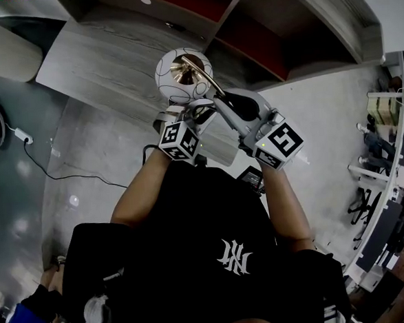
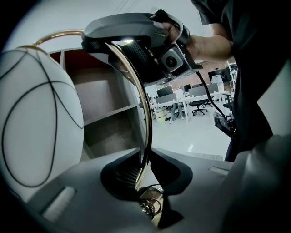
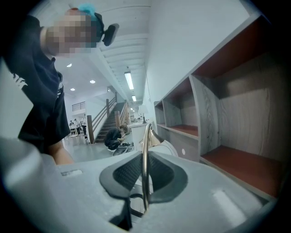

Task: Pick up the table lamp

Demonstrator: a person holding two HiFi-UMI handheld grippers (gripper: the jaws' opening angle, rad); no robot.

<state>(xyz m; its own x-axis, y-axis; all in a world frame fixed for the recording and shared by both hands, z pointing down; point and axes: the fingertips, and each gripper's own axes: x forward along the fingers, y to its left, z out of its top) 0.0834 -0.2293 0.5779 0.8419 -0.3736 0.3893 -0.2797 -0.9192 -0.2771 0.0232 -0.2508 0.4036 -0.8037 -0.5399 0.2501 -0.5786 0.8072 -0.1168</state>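
Observation:
The table lamp is held in the air in front of the person. Its white globe shade (image 1: pixel 180 76) carries thin black lines, and a curved gold stem (image 1: pixel 210 81) runs out of it. My left gripper (image 1: pixel 187 110) sits just under the globe, shut on the stem. My right gripper (image 1: pixel 222 97) is shut on the stem a little further right. In the left gripper view the stem (image 2: pixel 146 132) rises from between the pads, the globe (image 2: pixel 36 123) fills the left, and the right gripper (image 2: pixel 136 38) clamps the stem above. In the right gripper view the stem (image 3: pixel 145 168) stands between the pads, with the shade (image 3: pixel 160 140) beyond.
A wooden shelf unit with red-backed compartments (image 1: pixel 198 12) stands ahead. A black cable (image 1: pixel 51 168) trails over the grey floor at the left. Office desks and chairs (image 1: pixel 387 151) line the right side. A person crouches near a staircase (image 3: pixel 116 136) in the distance.

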